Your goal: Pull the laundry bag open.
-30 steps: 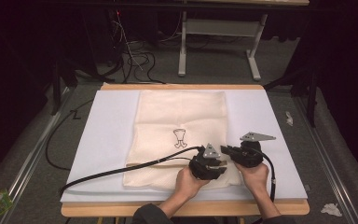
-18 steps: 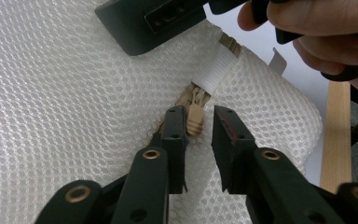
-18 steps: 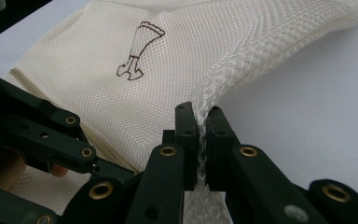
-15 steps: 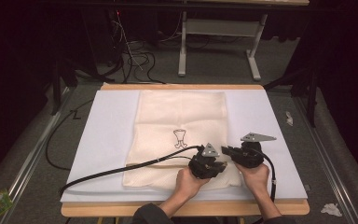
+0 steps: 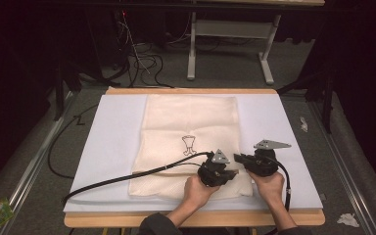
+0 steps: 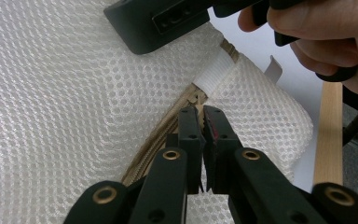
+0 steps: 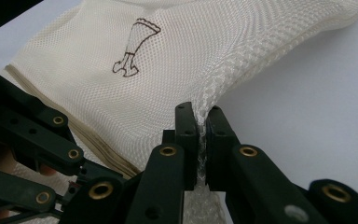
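Change: since a second ago your left tool (image 6: 200, 114) has been closing its jaws; hands barely shifted.
Mesh bag (image 5: 191, 132): flat mid-worktop (image 5: 103, 147), near edge under both tools.
Left tool: clenched on the zipper pull (image 6: 196, 99).
Right tool (image 7: 200, 116): clamped on the bag's side seam.
Risk: pull unevenly and the zipper jams or mesh tears.
Around: trailing cable (image 5: 127, 177) across the bag; your right hand (image 6: 326, 42) crowds the zipper end.

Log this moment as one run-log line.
left claw: shut on zipper pull | right claw: shut on mesh bag edge
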Demonstrator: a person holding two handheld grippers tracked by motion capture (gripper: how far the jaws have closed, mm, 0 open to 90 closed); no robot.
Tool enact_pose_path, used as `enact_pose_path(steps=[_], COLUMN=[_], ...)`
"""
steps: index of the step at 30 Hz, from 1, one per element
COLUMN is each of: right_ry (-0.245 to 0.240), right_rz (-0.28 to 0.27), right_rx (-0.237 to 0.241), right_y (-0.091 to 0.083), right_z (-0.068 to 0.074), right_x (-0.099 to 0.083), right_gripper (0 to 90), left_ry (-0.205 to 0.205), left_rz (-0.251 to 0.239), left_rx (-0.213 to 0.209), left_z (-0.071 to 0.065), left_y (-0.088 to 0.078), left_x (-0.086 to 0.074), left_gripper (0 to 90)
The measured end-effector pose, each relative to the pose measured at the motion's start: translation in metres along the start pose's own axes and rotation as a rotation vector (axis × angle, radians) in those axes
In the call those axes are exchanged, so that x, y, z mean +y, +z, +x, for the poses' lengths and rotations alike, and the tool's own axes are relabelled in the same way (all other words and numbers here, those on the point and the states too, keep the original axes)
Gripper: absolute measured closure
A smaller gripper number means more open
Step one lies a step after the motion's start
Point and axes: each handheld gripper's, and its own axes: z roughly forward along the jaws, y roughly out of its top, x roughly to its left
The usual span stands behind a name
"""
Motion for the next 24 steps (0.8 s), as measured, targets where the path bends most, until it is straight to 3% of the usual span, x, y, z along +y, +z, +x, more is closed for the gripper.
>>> enact_pose_path(steps=[14,24], right_ry=[-0.007,-0.009], right_rz=[0.007,0.010], right_rx=[-0.013,-0.011], right_y=[-0.002,-0.003], right_z=[-0.004,-0.004], right_x=[-0.004,-0.004], right_gripper=[87.6,87.6], left_ry=[0.024,0.000], left_rz=[0.009,0.001], left_rx=[0.016,0.017], left_z=[-0.001,0.003], left_y=[-0.007,-0.013], left_x=[0.001,-0.001], left_gripper=[86.9,86.9])
